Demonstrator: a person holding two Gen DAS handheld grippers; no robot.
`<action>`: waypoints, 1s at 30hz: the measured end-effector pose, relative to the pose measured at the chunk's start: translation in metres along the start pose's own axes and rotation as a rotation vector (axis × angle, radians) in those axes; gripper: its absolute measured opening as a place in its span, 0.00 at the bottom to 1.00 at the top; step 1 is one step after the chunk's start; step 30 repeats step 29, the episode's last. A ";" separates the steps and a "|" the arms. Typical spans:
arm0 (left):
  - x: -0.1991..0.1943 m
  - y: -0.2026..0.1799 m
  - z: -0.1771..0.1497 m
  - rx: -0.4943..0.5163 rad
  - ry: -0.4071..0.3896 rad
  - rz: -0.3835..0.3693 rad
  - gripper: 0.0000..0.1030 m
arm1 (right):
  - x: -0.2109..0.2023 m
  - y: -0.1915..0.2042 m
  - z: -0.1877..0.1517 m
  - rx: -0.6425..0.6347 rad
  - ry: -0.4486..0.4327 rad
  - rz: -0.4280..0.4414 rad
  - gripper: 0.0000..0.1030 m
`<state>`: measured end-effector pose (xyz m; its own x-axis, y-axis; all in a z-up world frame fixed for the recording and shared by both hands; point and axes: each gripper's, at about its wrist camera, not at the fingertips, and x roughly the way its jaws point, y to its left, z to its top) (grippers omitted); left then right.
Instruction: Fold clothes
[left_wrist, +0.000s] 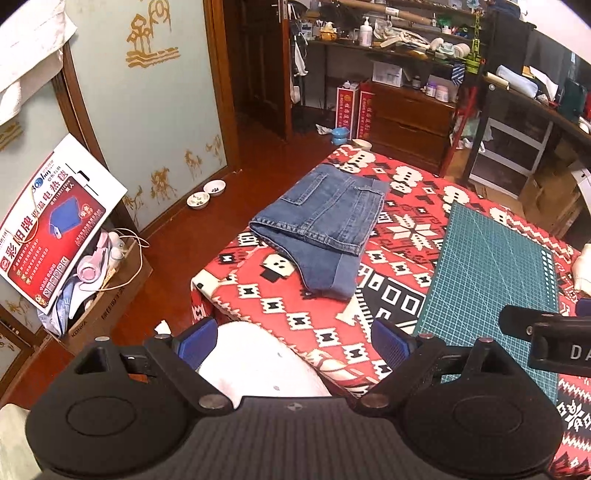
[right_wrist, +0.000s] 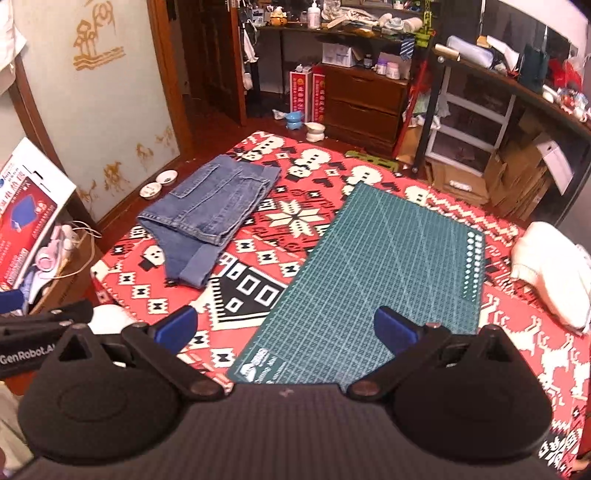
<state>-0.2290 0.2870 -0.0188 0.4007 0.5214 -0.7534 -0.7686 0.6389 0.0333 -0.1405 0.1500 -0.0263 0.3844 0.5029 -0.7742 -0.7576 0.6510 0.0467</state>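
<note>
Folded blue jeans (left_wrist: 321, 229) lie at the far left of the red patterned blanket (left_wrist: 295, 306); the right wrist view shows the jeans (right_wrist: 207, 214) too. A white garment (right_wrist: 554, 269) lies bunched at the blanket's right edge. My left gripper (left_wrist: 295, 341) hovers open over the blanket's near left corner, with nothing between its blue pads and white cloth (left_wrist: 258, 365) beneath it. My right gripper (right_wrist: 286, 328) hovers open above the near end of the green cutting mat (right_wrist: 380, 266), empty. Each gripper's black body shows at the edge of the other's view.
The green cutting mat (left_wrist: 491, 277) lies on the blanket's right half. A cardboard box (left_wrist: 96, 295) of items stands on the wooden floor at left, with small pet bowls (left_wrist: 207, 194) by the wall. Cluttered shelves (right_wrist: 351, 33) and a dresser (right_wrist: 365, 103) stand beyond the bed.
</note>
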 end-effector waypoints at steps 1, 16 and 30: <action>0.000 0.000 -0.001 0.000 0.002 -0.003 0.88 | 0.000 0.000 -0.001 0.002 0.003 0.003 1.00; -0.003 -0.008 -0.003 0.008 0.016 -0.020 0.88 | -0.003 0.008 -0.008 -0.039 0.019 -0.008 1.00; -0.003 -0.002 -0.005 -0.004 0.020 -0.013 0.88 | -0.004 0.011 -0.008 -0.057 0.024 0.000 1.00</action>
